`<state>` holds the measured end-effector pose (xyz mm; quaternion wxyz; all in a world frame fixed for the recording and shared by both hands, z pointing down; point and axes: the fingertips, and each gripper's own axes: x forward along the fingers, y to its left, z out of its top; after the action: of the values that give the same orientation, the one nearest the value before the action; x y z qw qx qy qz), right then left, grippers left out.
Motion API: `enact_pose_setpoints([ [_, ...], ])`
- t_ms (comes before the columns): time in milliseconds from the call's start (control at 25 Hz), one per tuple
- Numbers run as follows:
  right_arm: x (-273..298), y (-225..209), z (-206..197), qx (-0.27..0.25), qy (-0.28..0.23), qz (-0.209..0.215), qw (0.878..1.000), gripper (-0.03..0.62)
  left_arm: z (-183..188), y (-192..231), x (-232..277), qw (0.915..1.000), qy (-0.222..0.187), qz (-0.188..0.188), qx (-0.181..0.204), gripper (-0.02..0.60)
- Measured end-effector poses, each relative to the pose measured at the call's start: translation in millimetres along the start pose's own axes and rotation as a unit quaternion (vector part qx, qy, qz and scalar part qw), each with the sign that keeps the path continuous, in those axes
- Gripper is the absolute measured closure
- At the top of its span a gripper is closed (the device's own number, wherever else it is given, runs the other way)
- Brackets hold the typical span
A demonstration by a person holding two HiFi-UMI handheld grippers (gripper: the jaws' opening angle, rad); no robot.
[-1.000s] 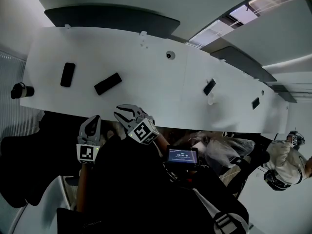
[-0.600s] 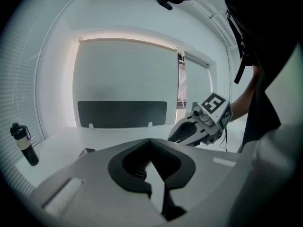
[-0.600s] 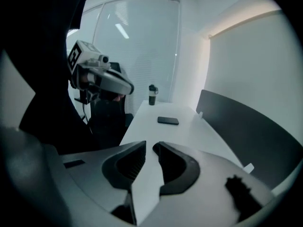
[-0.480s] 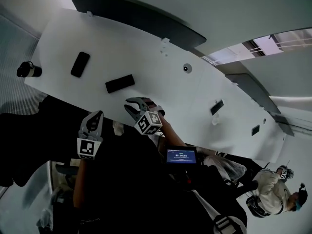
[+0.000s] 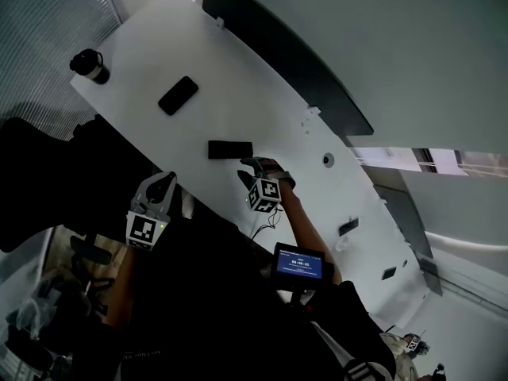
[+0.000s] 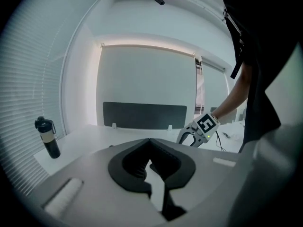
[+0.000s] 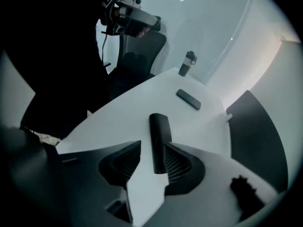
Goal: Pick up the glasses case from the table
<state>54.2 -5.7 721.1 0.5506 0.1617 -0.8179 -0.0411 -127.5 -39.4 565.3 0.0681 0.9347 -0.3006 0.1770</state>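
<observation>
The glasses case (image 5: 230, 149) is a long black box lying flat on the white table (image 5: 159, 46). My right gripper (image 5: 255, 167) hangs over the table just beside the case's near end, pointing steeply down. In the right gripper view the case (image 7: 159, 136) lies lengthwise straight ahead of the jaws, its near end over the right finger (image 7: 182, 167). The right gripper (image 7: 152, 146) has just been opening and its pads press on nothing. My left gripper (image 5: 159, 187) stays off the table's near edge, its jaws (image 6: 150, 142) meeting at the tips, empty.
A black phone (image 5: 178, 95) lies farther along the table, and a dark bottle (image 5: 90, 66) stands near the corner. A dark partition panel (image 5: 286, 62) runs along the back edge. An office chair (image 7: 142, 46) stands off the table's end. A small screen (image 5: 298, 262) sits at my chest.
My right gripper has come out from the table's edge, rolled and dropped down next to the case, and its jaws have parted. The left gripper has shifted a little along the edge.
</observation>
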Motion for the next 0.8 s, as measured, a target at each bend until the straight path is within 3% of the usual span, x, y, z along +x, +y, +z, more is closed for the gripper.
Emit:
enact_pose_setpoints([
  [80,8,-8,-9,-0.028,0.026,0.013,0.999,0.419,-2,8,-10,0.9999,-0.004,0.016,-0.004,0.575],
  [240,27,-25,-18,-0.056,0.054,0.033,0.996,0.389,-13,24,-29,0.9986,0.003,0.049,-0.022,0.575],
  [440,53,-32,-24,-0.097,0.083,0.087,0.988,0.331,-17,42,-48,0.9962,0.006,0.082,-0.029,0.577],
  [800,84,-25,-47,-0.065,0.131,0.173,0.974,0.299,-26,53,-65,0.9928,0.018,0.112,-0.038,0.575],
])
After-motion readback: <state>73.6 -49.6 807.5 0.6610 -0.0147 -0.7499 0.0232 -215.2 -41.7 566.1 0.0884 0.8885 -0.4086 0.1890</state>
